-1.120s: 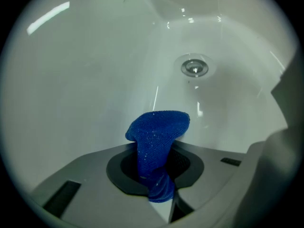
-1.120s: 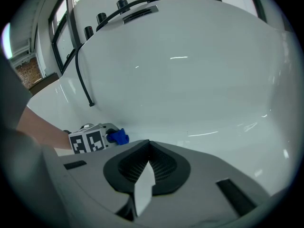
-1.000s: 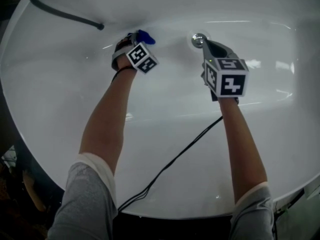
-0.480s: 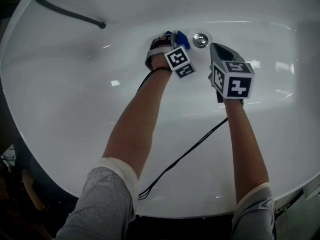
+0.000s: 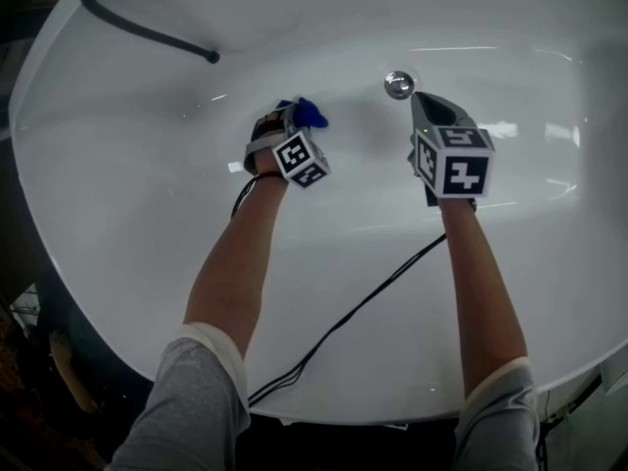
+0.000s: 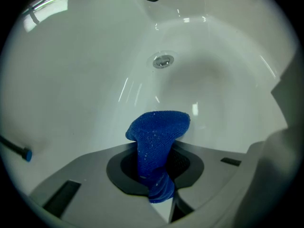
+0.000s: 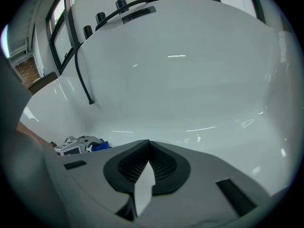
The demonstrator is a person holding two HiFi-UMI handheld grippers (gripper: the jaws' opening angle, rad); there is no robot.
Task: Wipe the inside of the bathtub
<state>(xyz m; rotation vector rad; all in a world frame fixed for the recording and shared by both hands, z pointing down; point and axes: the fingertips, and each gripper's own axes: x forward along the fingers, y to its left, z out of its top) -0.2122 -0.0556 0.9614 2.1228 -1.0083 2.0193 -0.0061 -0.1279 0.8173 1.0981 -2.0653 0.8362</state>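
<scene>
The left gripper (image 6: 154,175) has its fingers closed on a blue cloth (image 6: 156,132), which bunches up out of them against the white tub (image 5: 118,214) floor. In the head view this gripper sits left of centre in the upper half of the frame. 0.5 s ago it was right beside the drain (image 5: 398,84). It has since swung left and slightly down, so the cloth is now clear of the drain. 1 s ago it was further left and a little higher than now.

The right gripper (image 7: 148,148) has barely moved. It sits just below and right of the drain, its 2 fingers closed together on nothing.

A dark hose (image 5: 137,29) lies along the tub wall at the upper left of the frame. A black cable (image 5: 363,297) runs across the tub floor between the 2 arms, toward the near rim.
</scene>
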